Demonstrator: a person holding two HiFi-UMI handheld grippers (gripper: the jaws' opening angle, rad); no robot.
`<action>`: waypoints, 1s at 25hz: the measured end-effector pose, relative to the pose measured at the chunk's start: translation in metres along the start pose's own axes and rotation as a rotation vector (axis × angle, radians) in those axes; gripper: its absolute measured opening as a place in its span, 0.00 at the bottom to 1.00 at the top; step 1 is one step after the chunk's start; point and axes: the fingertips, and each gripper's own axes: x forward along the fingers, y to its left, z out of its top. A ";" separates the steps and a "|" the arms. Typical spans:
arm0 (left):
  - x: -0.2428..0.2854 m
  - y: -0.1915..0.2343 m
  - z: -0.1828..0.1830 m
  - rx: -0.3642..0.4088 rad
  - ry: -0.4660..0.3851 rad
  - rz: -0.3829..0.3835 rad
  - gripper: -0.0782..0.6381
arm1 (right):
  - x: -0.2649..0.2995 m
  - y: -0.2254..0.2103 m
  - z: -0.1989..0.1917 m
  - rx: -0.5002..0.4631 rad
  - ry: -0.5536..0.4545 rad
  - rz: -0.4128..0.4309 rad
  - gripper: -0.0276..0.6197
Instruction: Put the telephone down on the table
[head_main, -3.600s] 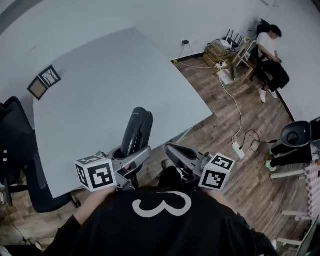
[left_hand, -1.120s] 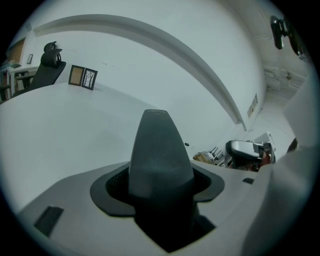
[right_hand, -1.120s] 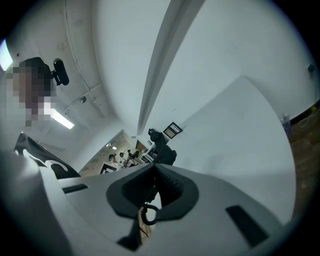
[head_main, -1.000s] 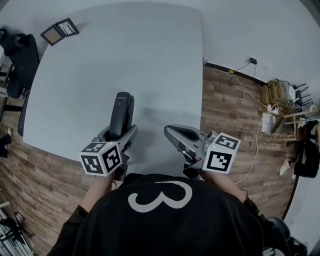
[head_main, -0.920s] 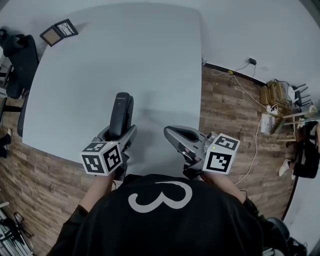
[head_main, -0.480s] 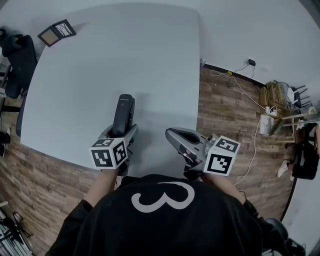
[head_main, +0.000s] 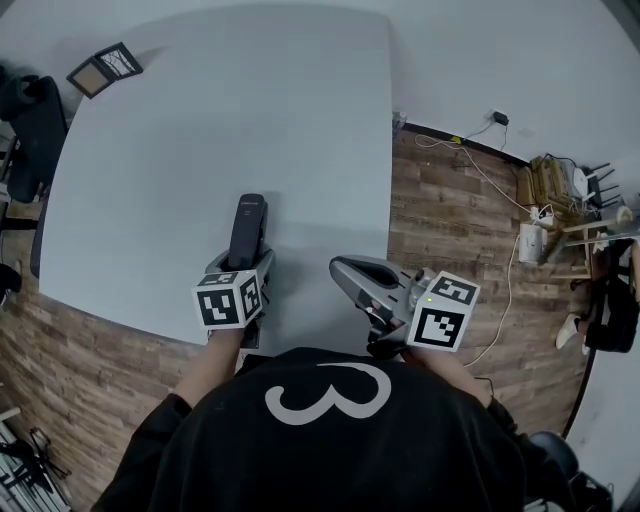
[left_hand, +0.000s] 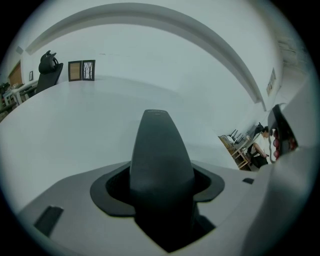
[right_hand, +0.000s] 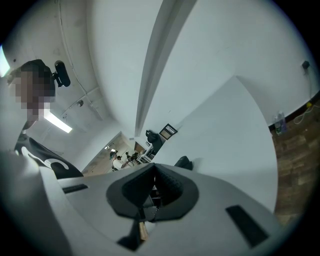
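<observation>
The black telephone handset (head_main: 248, 225) points away from me over the near part of the pale grey table (head_main: 200, 110). My left gripper (head_main: 241, 262) is shut on its near end, the marker cube just behind. In the left gripper view the telephone (left_hand: 161, 150) rises from between the dark pads (left_hand: 112, 187) and tilts down toward the tabletop. I cannot tell whether its far tip touches the table. My right gripper (head_main: 342, 270) hovers at the table's near right edge. Its ribbed pads (right_hand: 167, 182) meet with nothing between them.
Two small picture frames (head_main: 104, 69) lie at the table's far left corner, with a black office chair (head_main: 25, 120) beside that edge. Wooden floor (head_main: 450, 230) lies right of the table, with cables and a wall socket (head_main: 495, 117). A person (left_hand: 260, 150) sits far off.
My left gripper has sunk toward the tabletop with the telephone still in it and tipped further downward. The right gripper has stayed where it was.
</observation>
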 end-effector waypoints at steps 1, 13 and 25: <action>0.000 0.001 -0.001 0.006 0.000 0.004 0.53 | 0.000 -0.001 0.000 0.002 -0.001 -0.003 0.06; -0.005 -0.006 -0.013 0.138 0.012 0.122 0.53 | -0.009 -0.007 -0.013 0.034 -0.014 -0.007 0.06; -0.031 -0.011 -0.020 0.130 -0.093 0.073 0.64 | -0.006 0.024 -0.048 0.006 0.020 -0.003 0.06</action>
